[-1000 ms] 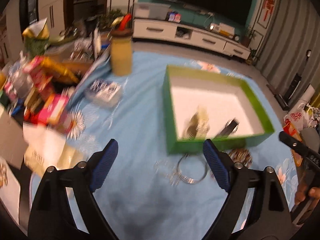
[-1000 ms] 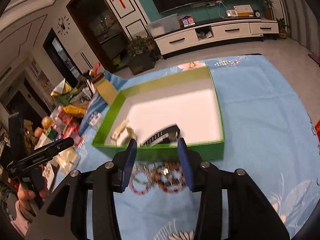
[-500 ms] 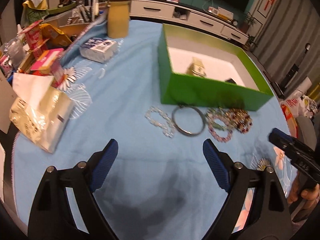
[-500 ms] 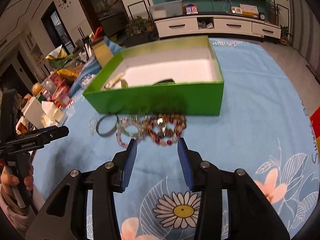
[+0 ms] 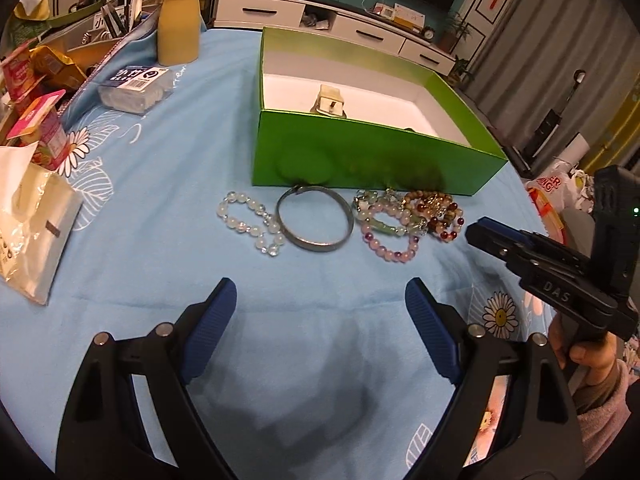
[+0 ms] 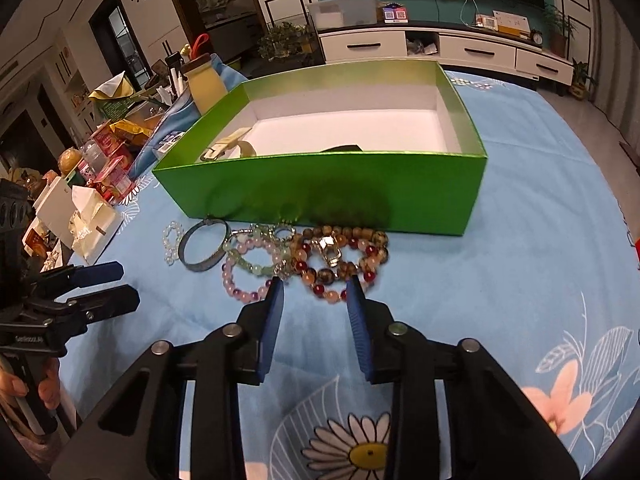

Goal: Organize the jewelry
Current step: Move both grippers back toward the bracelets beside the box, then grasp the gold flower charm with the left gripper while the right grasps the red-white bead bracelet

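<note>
Several bracelets lie in a row on the blue cloth before a green box (image 5: 360,160): a clear bead bracelet (image 5: 273,226), a metal bangle (image 5: 316,246), a pink bead bracelet (image 5: 384,254) and a brown-and-red bead bracelet (image 5: 436,220). My left gripper (image 5: 320,292) hangs wide open short of the bangle, holding nothing. My right gripper (image 6: 314,284) is closing; the near edge of the brown-and-red bracelet (image 6: 332,276) lies between its tips, and the pads do not press on it. A cream strap piece (image 5: 330,100) and a dark item sit inside the box.
Clutter crowds the table's left side: a tissue pack (image 5: 32,216), snack packs (image 5: 40,132), a labelled plastic case (image 5: 134,86) and a yellow jar (image 5: 178,28). A person's hand (image 5: 592,356) holds the right gripper's handle. Flowered blue cloth covers the table.
Both grippers have sunk and tipped down toward the bracelets, which now lie just ahead of the tips. The right gripper's jaws have narrowed. The left stays wide.
</note>
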Motion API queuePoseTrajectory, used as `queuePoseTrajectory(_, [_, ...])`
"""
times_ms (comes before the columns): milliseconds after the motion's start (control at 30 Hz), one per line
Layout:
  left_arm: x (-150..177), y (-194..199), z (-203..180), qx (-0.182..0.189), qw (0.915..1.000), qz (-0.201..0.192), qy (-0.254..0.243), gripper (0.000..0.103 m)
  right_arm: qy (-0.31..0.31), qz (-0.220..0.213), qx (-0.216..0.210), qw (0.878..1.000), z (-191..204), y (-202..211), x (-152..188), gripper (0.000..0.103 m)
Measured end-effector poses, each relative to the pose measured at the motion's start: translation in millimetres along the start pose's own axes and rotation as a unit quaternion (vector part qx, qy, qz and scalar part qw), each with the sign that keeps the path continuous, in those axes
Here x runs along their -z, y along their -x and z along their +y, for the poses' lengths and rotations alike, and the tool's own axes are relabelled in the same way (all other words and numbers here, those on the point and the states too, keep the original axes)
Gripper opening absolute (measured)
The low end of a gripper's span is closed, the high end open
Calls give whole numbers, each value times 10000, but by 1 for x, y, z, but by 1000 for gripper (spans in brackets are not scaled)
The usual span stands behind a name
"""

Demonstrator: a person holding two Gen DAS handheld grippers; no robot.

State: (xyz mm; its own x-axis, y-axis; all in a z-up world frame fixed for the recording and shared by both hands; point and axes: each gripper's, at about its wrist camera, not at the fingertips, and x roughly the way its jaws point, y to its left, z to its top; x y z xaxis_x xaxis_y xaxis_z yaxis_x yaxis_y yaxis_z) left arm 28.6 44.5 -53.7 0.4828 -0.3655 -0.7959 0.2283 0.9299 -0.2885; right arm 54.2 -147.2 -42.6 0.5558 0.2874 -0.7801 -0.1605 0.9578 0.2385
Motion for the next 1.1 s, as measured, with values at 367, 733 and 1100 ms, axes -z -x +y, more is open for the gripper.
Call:
queuePoseTrajectory(367, [-4, -11, 4, 117, 9999, 82, 40, 84, 744, 197, 170, 9969, 19, -26, -1, 21])
queuePoseTrajectory(733, [-6, -12, -3, 254, 9996, 89, -25, 84, 485, 32, -241, 9985, 7, -7, 2, 7])
queuePoseTrajectory(1100, [-23, -37, -58, 728, 9954, 224, -582, 75, -1039, -817, -1702, 9765, -52, 54, -7, 8])
